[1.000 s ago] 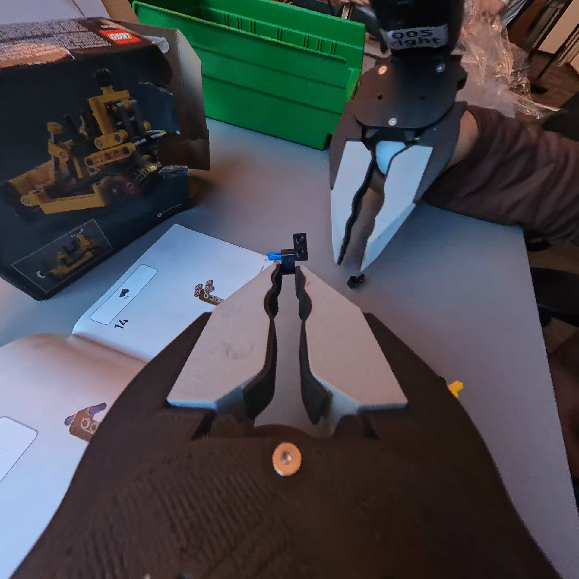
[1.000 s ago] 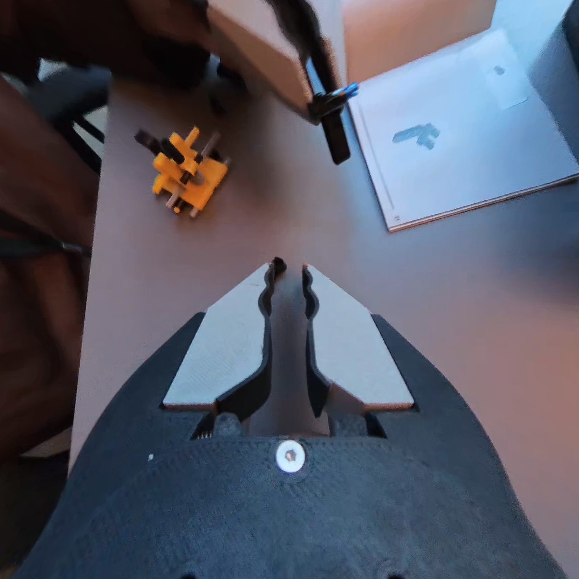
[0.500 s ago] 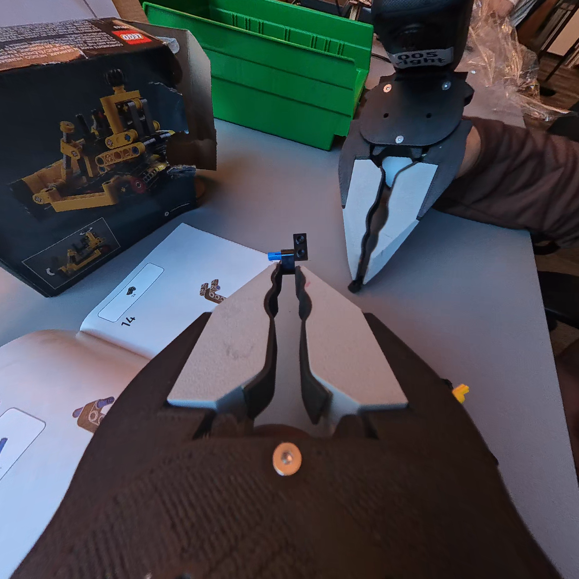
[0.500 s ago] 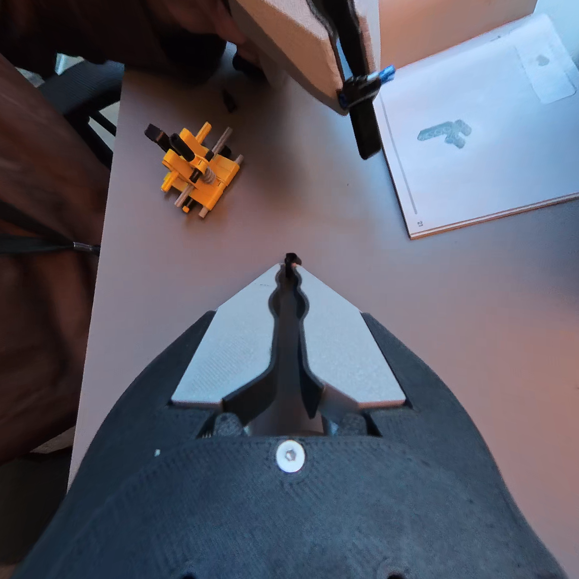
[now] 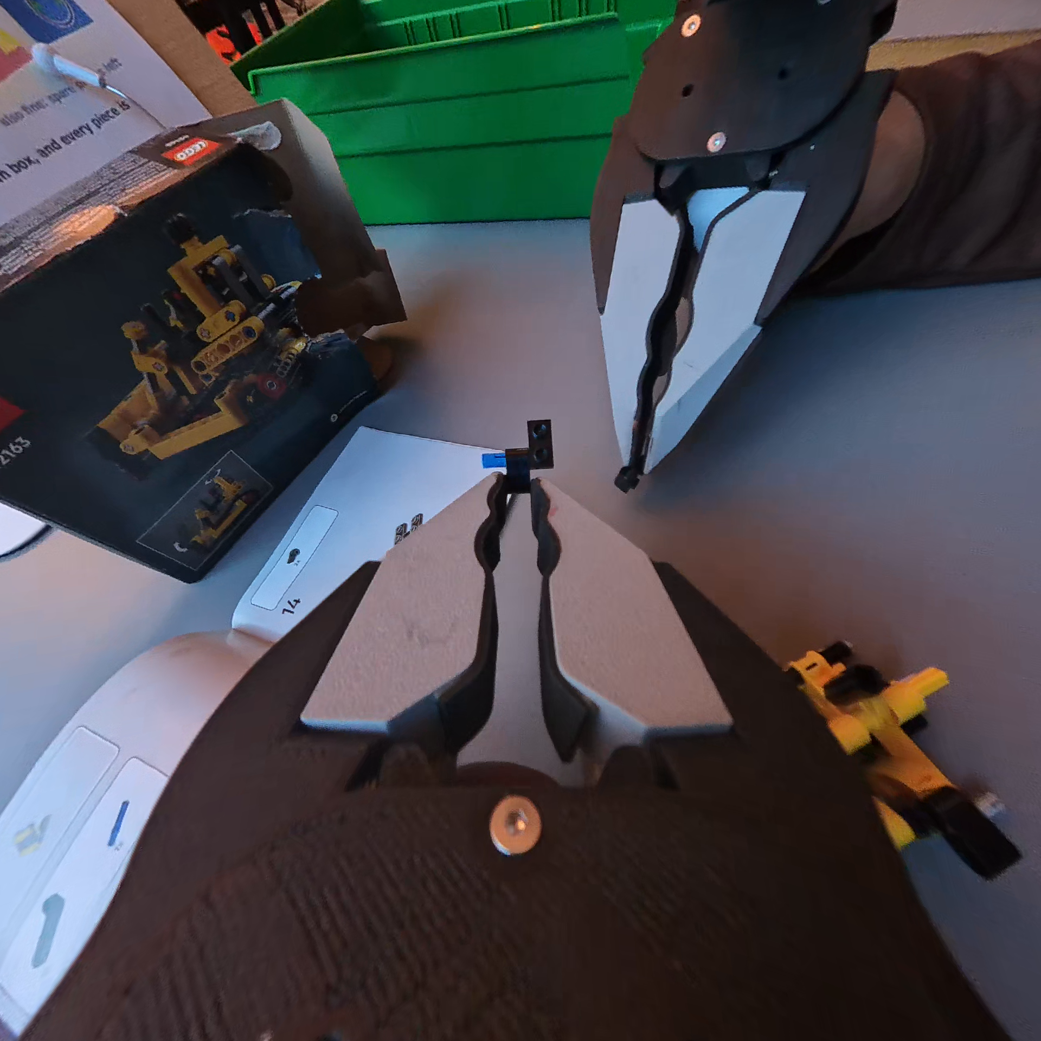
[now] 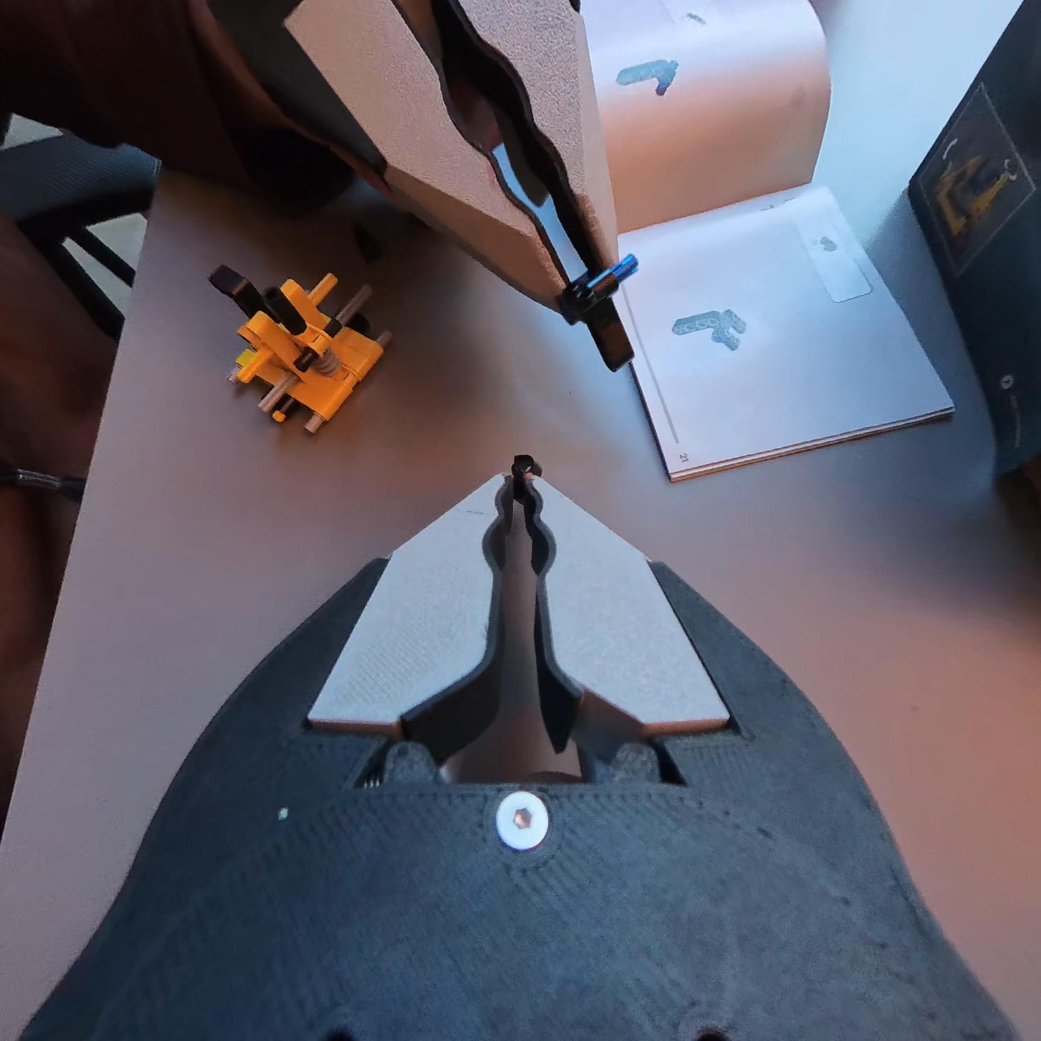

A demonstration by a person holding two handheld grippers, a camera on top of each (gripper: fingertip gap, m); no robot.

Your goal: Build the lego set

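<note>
My left gripper is shut on a small black beam with a blue pin sticking out of its side, held above the table. It also shows in the right wrist view, where the beam hangs down. My right gripper is shut on a small black pin, lifted off the table; in the left wrist view the right gripper holds the pin to the right of the beam. A yellow partial build lies on the table.
The open instruction booklet lies left of the left gripper, with the set's dark box beyond it. A green bin stands at the back. A small black piece lies near the yellow build. A person's sleeve is behind the right gripper. My right fingertips sit around 6 cm from my left ones.
My right gripper closed on the black pin that lay on the table and lifted it. My left gripper kept its hold on the beam and pulled back, so the yellow build came into its view.
</note>
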